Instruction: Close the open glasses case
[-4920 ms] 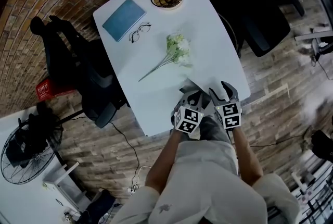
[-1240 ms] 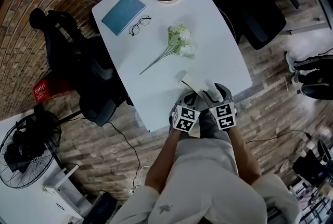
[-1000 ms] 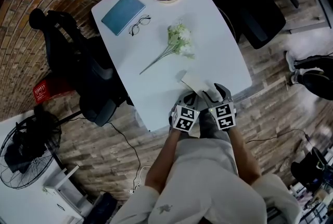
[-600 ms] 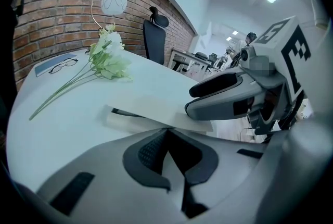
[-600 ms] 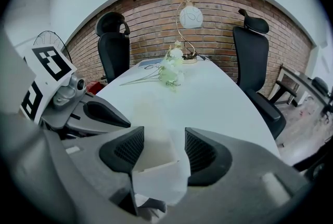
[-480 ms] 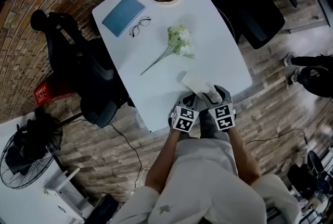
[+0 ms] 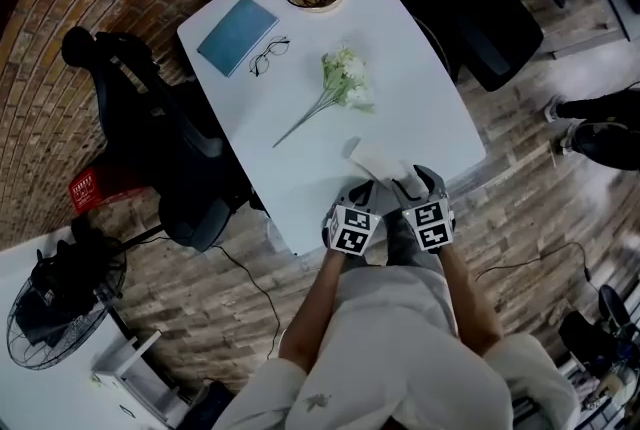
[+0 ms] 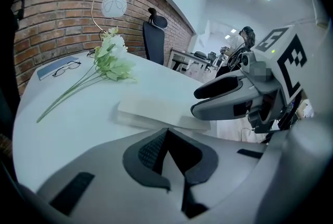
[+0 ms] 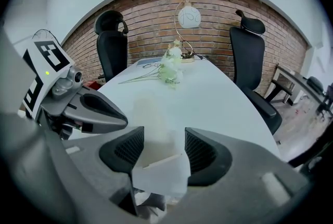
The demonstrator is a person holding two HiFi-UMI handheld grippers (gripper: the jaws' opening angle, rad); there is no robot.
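While clamped in the right gripper (image 9: 164,149) at the table's (image 7: 432,90) near edge: glasses case (image 7: 375,158), contents hidden. Alongside, jaws together, empty: left gripper (image 8: 165,151), open room ahead.

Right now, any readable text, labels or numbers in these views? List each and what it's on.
Nothing can be read as text.
Red box: white print, too small to read.
Marker cubes: black-and-white square patterns, not words.
Blue notebook and glasses case: no print visible.
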